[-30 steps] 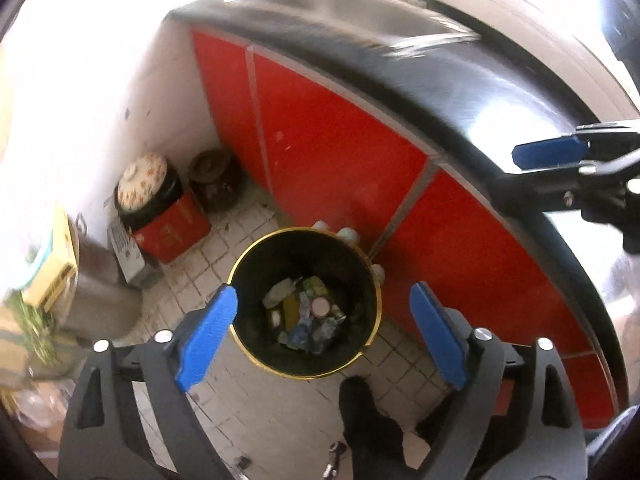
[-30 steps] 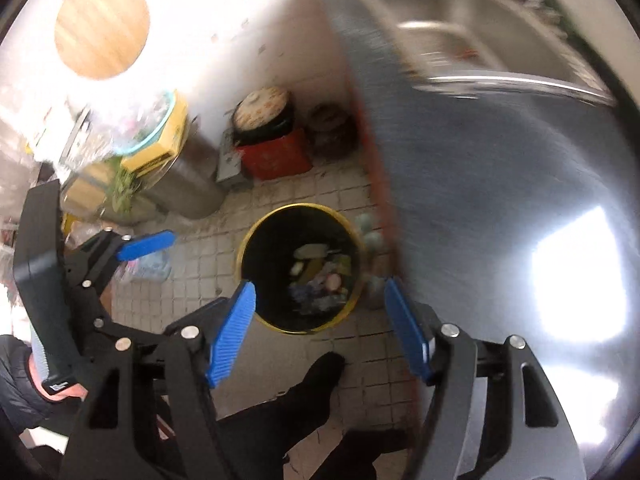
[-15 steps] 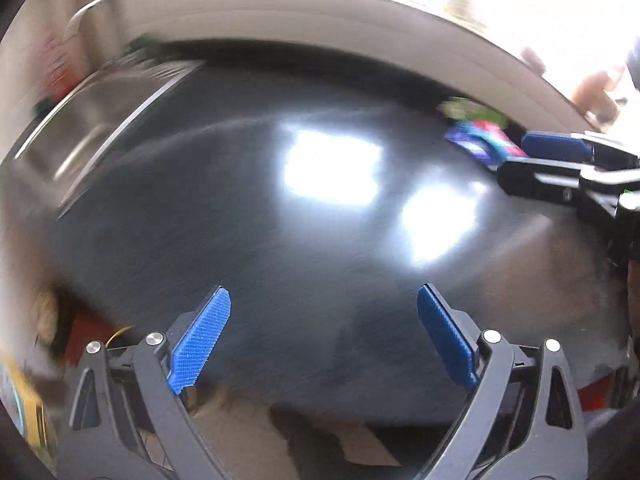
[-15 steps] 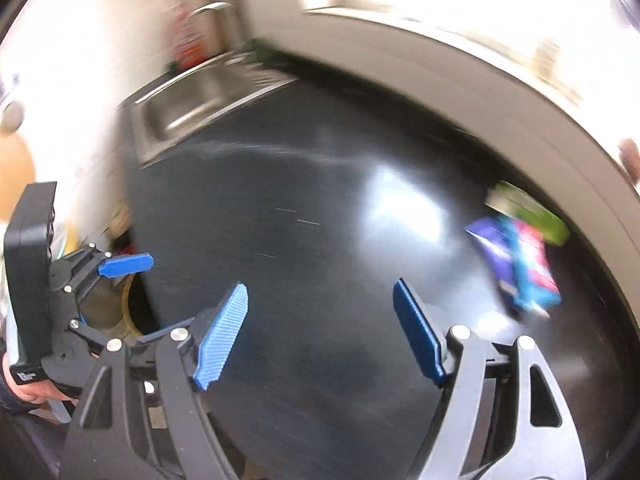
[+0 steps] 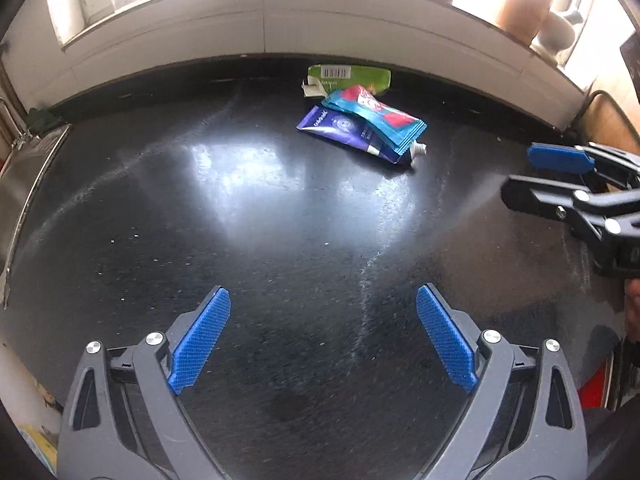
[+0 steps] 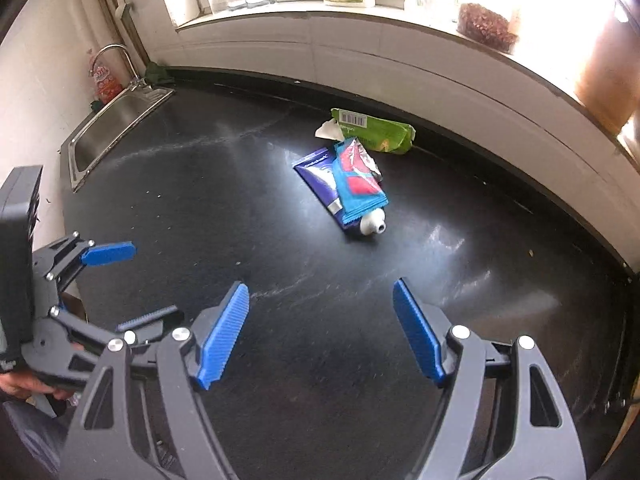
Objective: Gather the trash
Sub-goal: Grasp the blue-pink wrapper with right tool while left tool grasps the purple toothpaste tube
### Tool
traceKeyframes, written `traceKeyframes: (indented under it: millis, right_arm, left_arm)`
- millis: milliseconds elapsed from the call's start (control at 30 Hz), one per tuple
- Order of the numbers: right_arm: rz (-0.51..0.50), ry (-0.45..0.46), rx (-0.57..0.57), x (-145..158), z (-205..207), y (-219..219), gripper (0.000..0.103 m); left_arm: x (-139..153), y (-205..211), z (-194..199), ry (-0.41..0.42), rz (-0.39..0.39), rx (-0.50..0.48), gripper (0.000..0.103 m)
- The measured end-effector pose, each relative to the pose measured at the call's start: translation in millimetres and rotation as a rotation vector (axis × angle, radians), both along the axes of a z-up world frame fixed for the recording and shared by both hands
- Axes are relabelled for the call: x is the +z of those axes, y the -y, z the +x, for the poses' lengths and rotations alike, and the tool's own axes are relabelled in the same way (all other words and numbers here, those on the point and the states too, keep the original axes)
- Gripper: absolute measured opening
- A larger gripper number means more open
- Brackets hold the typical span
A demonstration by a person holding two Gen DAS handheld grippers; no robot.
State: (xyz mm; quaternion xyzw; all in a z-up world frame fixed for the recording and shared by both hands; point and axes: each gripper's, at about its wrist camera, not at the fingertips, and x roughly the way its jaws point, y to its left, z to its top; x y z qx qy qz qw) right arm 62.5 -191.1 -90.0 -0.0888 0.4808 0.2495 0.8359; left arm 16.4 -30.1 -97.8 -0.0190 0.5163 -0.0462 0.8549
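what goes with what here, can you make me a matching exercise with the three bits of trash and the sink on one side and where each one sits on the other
Things:
1. green packet
2. blue wrapper
3. tube
4. sink

Places:
A. lying on top of the tube
B. set into the counter's far left end
C. nearest the back wall
D. flat on the counter, under the wrapper

Pairs: 1-C, 2-A, 3-D, 4-B

Your grippers (image 5: 322, 336) (image 6: 320, 330) have dark grey plastic frames, silver screws and ribbed blue pads (image 5: 199, 340); bare skin shows on your left hand (image 6: 24, 386).
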Motion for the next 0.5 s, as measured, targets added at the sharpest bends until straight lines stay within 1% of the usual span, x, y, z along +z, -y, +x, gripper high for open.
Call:
traceKeyframes:
  millis: [100, 167, 300, 433, 500]
  right_arm:
    - [-0.004, -0.006, 0.023, -9.1, 23.3, -12.7, 0.072]
    - [-0.014, -0.005, 0.037, -16.7, 46.2, -23.0, 0.071]
    - [-0.050, -0.026, 0.066, -42.0, 99.5, -41.6, 0.068]
    - [-0.070, -0.061, 0.083, -64.7, 138.8, -55.9, 0.060]
    - [-0.080, -0.077, 0.102, -73.5, 149.3, -60.4, 0.056]
  left_arm:
    - [-5.5, 4.2, 7.8, -0.022, 0.008, 0.022, 0.092]
    - [-9.4, 5.8, 15.4, -0.036, 0.011, 0.047, 0.092]
    - [-19.9, 10.2, 26.8, -0.061, 0.016, 0.081, 0.092]
    - [-31.7, 15.8, 42.5, -0.075, 0.020, 0.113, 0.092]
    - [-38.5, 18.2, 51.2, -0.087, 0.025, 0.132, 0.092]
